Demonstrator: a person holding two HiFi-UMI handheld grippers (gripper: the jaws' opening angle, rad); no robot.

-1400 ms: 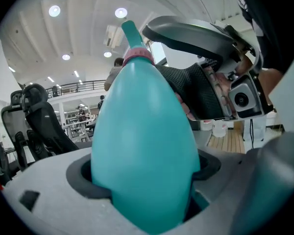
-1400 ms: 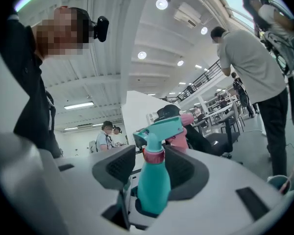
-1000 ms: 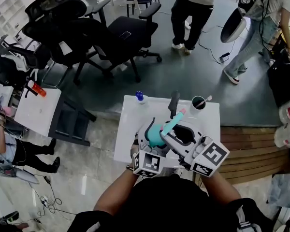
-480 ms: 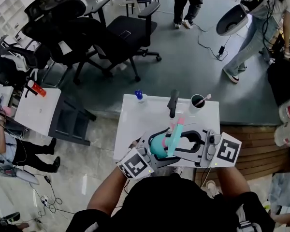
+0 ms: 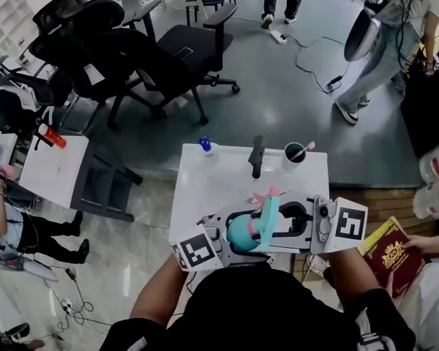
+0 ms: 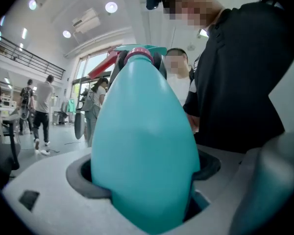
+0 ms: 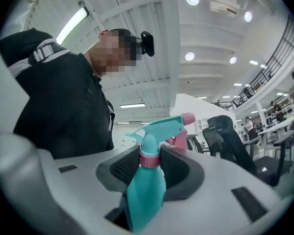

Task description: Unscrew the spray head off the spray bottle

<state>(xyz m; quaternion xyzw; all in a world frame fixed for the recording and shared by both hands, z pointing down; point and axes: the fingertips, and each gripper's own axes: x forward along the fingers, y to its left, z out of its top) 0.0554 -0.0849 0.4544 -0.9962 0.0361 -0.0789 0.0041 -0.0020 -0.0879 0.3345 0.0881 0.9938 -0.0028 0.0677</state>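
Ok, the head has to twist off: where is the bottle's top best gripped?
On the pink collar just under the head, pads coming from both sides, as the right gripper grips it. It is narrow and round, likely the ring that turns; the left gripper clamps the wide body.

Over the near half of the table [image 5: 205,189], the spray bottle [image 6: 142,131] lies between both grippers, the left gripper [image 6: 146,190] around its body and the right gripper [image 7: 149,164] on the collar at the base of the spray head [image 7: 161,127]. Along the table's far edge stand a small bottle [image 5: 204,145] at the left, a cup [image 5: 295,153] at the right and a handled tool [image 5: 257,154] between them. Office chairs [image 5: 132,50] stand on the floor beyond.
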